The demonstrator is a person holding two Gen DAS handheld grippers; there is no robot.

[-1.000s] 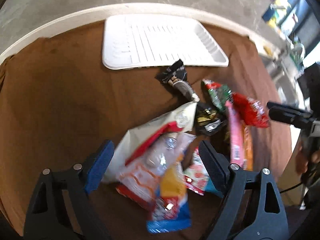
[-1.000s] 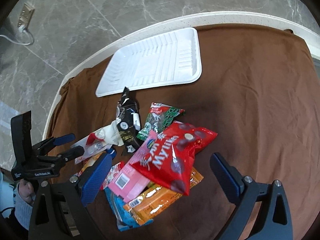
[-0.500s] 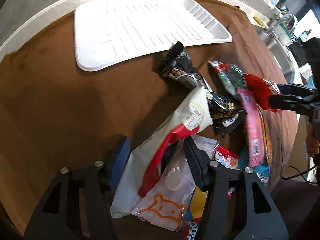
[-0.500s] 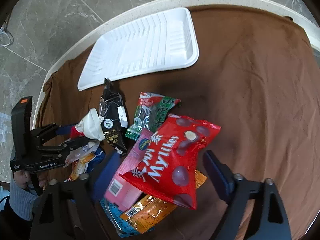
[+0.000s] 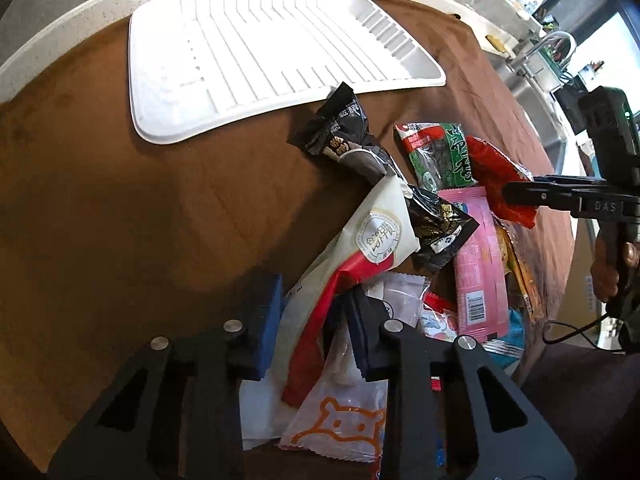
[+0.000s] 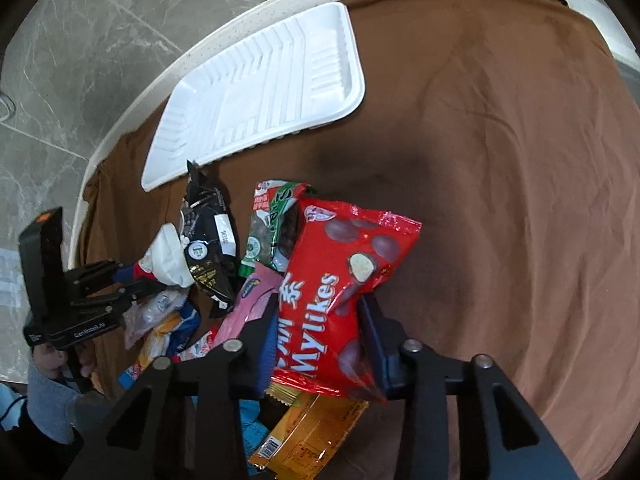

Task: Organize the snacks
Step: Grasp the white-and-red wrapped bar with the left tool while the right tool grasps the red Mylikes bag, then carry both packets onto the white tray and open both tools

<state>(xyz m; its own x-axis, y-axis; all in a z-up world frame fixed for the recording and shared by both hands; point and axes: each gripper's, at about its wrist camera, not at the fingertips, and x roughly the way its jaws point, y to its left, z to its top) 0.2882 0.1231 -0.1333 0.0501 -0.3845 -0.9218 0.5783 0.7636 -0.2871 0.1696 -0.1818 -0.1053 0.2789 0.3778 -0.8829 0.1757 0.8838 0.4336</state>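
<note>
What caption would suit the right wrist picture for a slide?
Right gripper closing on a red Mylikes bag atop a snack pile, with an empty white tray waiting on the brown cloth.

Glossy crinkled plastic snack packets [image 6: 340,280]; matt brown cloth [image 6: 500,160] (velvety); smooth ribbed white plastic tray [image 5: 260,52].

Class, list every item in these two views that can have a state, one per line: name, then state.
Left gripper: fingers closing, white-and-red snack packet between them.
Right gripper: fingers closing, red Mylikes bag between them.
White ribbed plastic tray: empty.
Black snack packet: sealed, lying flat.
Green seaweed packet: partly covered.
</note>
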